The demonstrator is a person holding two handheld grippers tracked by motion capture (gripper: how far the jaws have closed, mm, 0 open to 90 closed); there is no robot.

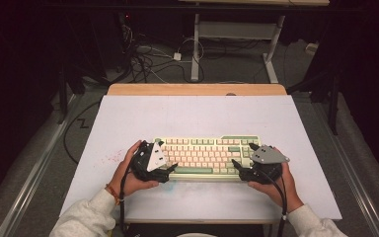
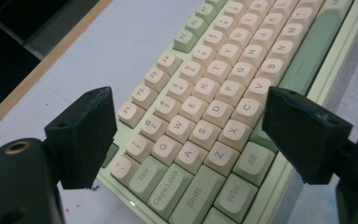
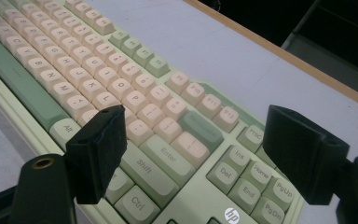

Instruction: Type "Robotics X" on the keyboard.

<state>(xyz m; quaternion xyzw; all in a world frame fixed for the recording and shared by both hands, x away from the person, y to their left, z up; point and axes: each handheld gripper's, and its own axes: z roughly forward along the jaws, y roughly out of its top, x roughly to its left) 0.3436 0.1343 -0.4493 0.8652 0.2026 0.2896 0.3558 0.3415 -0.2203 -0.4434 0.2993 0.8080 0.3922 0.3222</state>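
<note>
A pale green keyboard [image 1: 205,155] with cream keys lies flat on the white table top [image 1: 192,116], near the front middle. My left gripper [image 1: 167,155] is at the keyboard's left end, jaws spread wide. In the left gripper view the keyboard [image 2: 223,70] runs between the spread jaws of that gripper [image 2: 189,100], which hover over the Tab and Alt corner without pressing on it. At the right end my right gripper [image 1: 244,155] is open too. The right gripper view has that gripper [image 3: 196,116] standing apart above the Enter and Shift keys of the keyboard [image 3: 74,70].
A wooden strip [image 1: 197,89] borders the table's far edge. Beyond it stand desk legs [image 1: 195,49] and a tangle of cables [image 1: 143,59] on the floor. Faint red specks [image 1: 109,158] mark the table left of the keyboard.
</note>
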